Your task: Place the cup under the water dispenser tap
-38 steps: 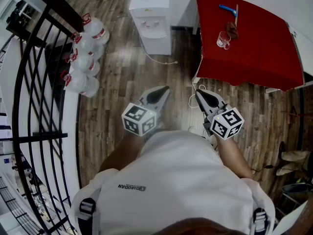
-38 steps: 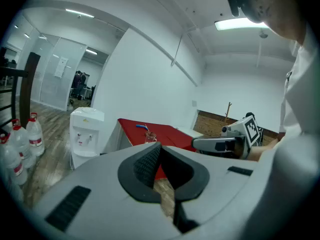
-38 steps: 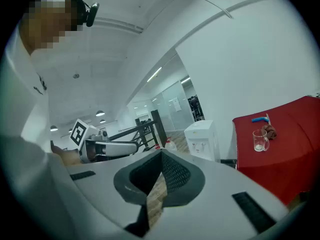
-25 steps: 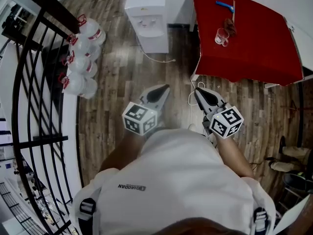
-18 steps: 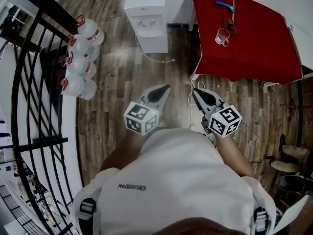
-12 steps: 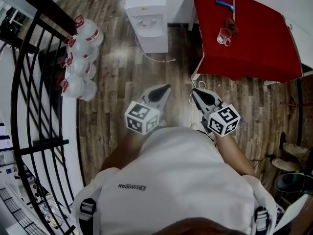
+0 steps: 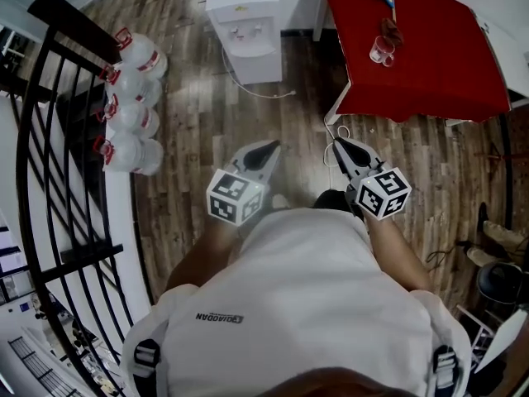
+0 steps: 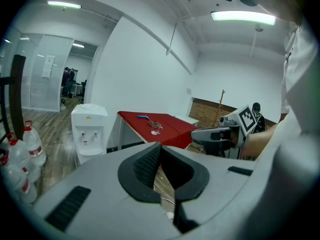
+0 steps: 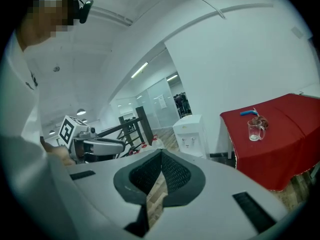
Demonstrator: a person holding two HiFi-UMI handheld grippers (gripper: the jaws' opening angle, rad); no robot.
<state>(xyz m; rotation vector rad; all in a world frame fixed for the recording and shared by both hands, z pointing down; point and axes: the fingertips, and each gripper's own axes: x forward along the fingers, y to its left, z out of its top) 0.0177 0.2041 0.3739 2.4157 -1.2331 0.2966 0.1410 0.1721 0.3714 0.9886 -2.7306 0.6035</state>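
"What's the view from overhead?"
"The cup (image 7: 381, 50) is on the red table (image 7: 430, 73), well apart from the dispenser (image 7: 245, 23). The bottles (image 7: 124, 98) by the railing (image 7: 74, 30) show only there."
"Left gripper view?"
"The left gripper (image 8: 159, 145) is pressed together, empty."
"Right gripper view?"
"The right gripper (image 9: 161, 153) is closed on nothing too. The cup's handle shows here; the cup stands upright, mouth up."

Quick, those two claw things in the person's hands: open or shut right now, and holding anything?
Left gripper: closed, holding nothing.
Right gripper: closed, holding nothing.
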